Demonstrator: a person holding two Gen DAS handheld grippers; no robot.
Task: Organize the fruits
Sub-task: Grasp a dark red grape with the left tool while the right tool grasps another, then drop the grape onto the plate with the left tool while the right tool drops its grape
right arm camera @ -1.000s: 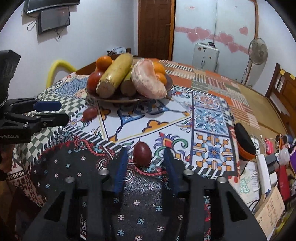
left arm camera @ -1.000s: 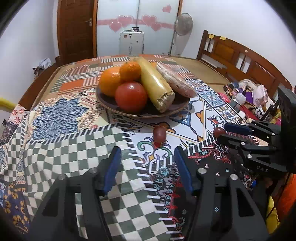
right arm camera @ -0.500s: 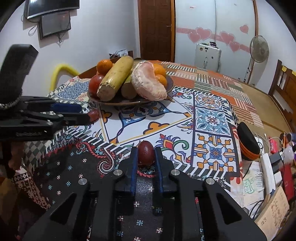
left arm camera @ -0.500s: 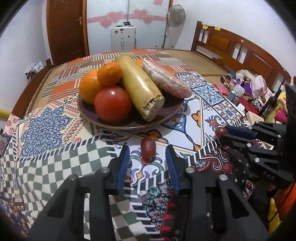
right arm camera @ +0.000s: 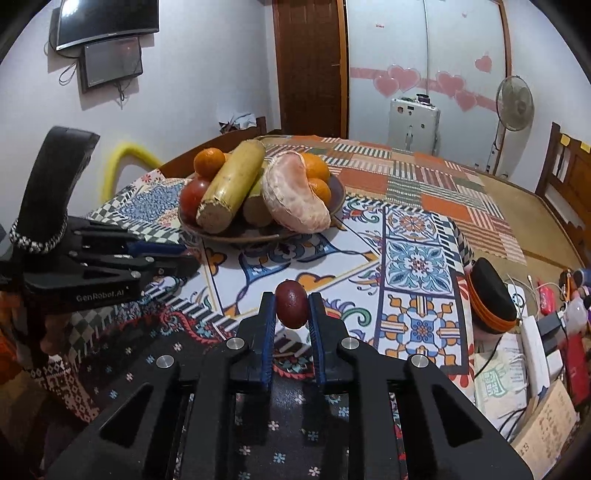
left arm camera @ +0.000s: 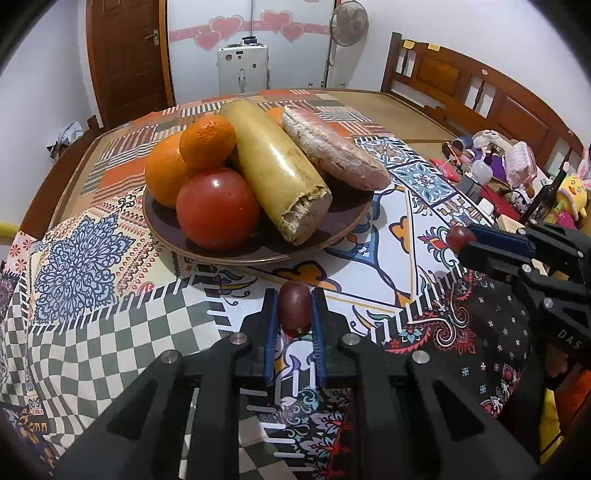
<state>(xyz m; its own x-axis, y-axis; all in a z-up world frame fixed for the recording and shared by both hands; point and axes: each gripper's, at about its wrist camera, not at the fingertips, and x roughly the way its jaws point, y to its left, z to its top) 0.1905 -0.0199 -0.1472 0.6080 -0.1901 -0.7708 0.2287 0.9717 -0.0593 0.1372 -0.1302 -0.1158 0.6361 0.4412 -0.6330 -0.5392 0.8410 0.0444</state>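
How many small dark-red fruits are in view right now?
2. One small dark-red fruit is clamped in the left gripper, the other fruit in the right gripper. The plate's pile could hide more.

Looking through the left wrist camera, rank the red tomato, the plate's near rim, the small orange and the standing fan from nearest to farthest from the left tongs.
1. Plate's near rim, just ahead of the left tongs.
2. Red tomato, on the plate's front left.
3. Small orange, stacked behind the tomato.
4. Standing fan, by the far wall, right of centre.
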